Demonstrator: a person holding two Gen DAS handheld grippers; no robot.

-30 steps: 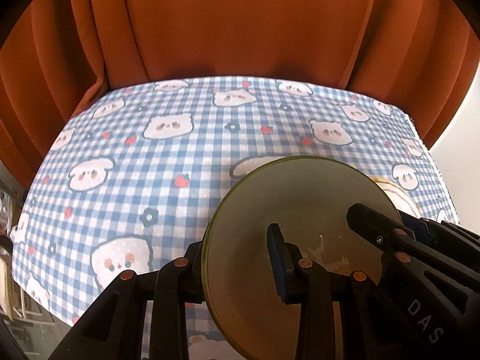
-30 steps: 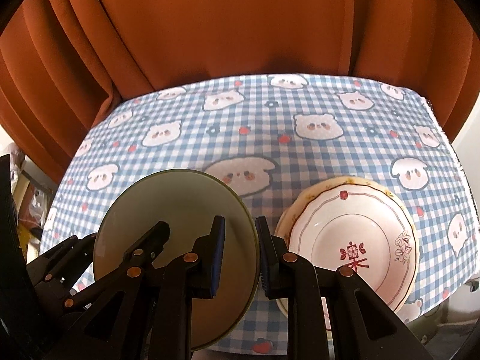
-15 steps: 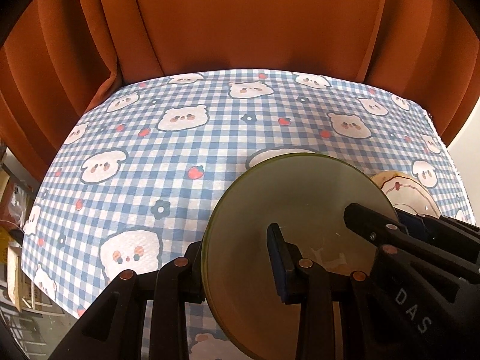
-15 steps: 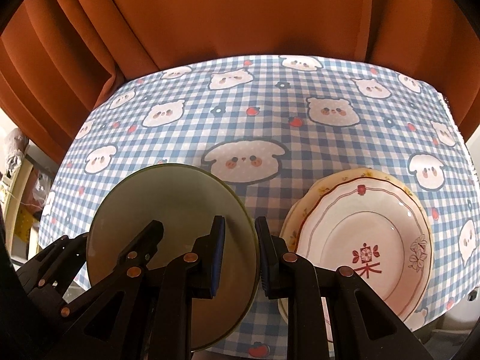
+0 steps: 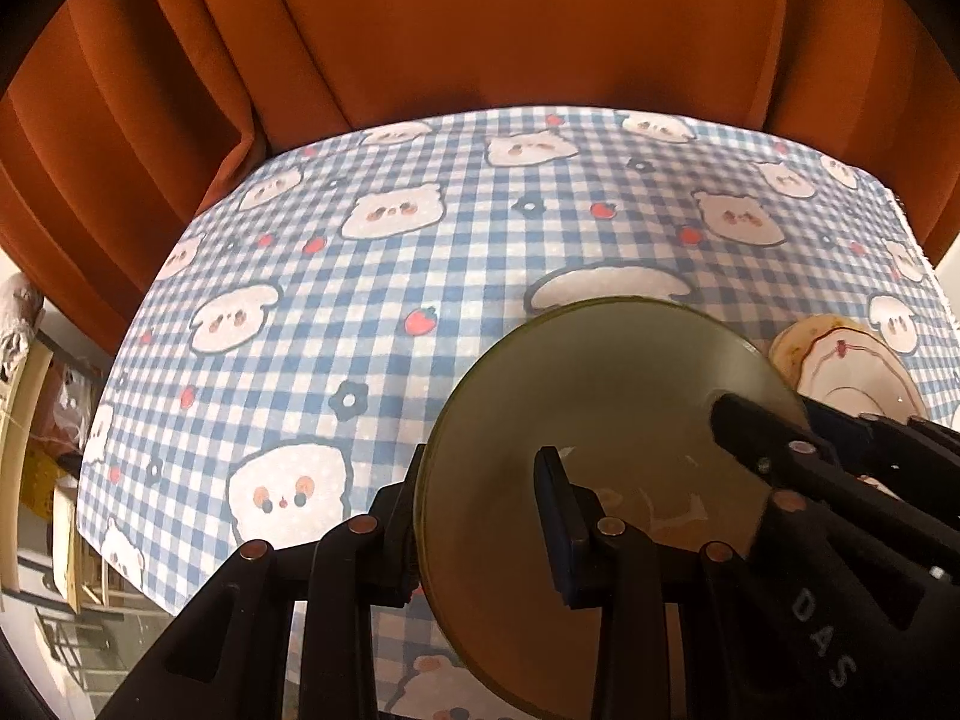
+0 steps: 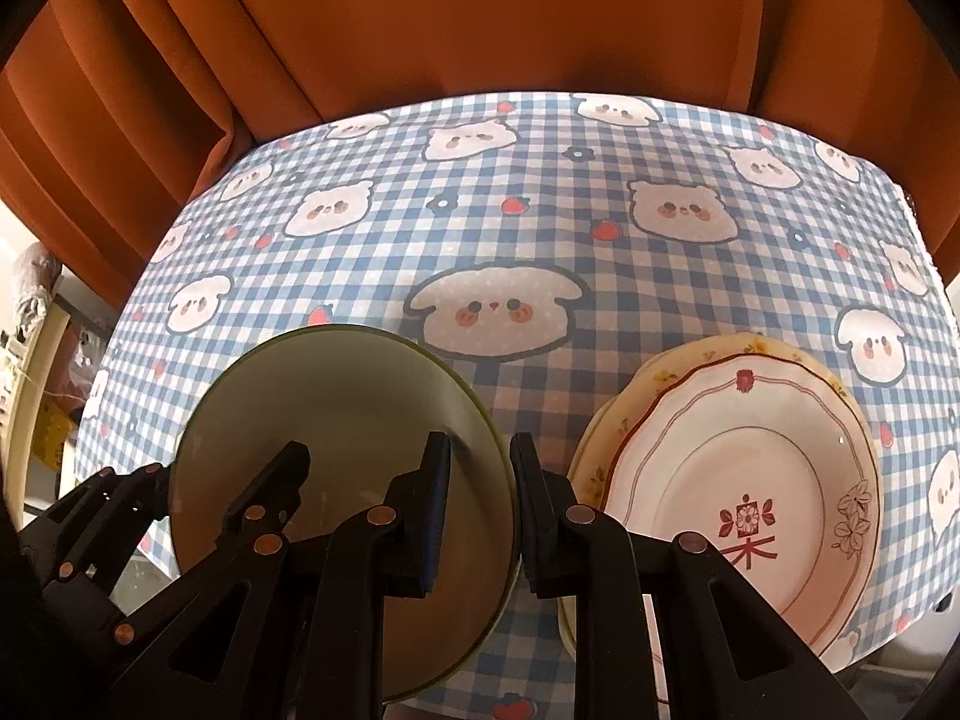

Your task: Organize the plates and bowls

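A round olive-green plate is held above the table by both grippers. My left gripper is shut on its left rim, one finger under and one over. My right gripper is shut on its right rim, and it also shows at the right of the left wrist view. The green plate sits tilted in the right wrist view. A stack of white plates with red trim lies on the table to the right, also seen in the left wrist view.
The table wears a blue checked cloth with bear prints, also in the right wrist view. An orange curtain hangs behind it. Shelving and clutter stand off the left edge.
Both grippers have lifted and drawn back with the green plate; the table now looks lower and farther, and more of its left edge shows. The white plates have not moved.
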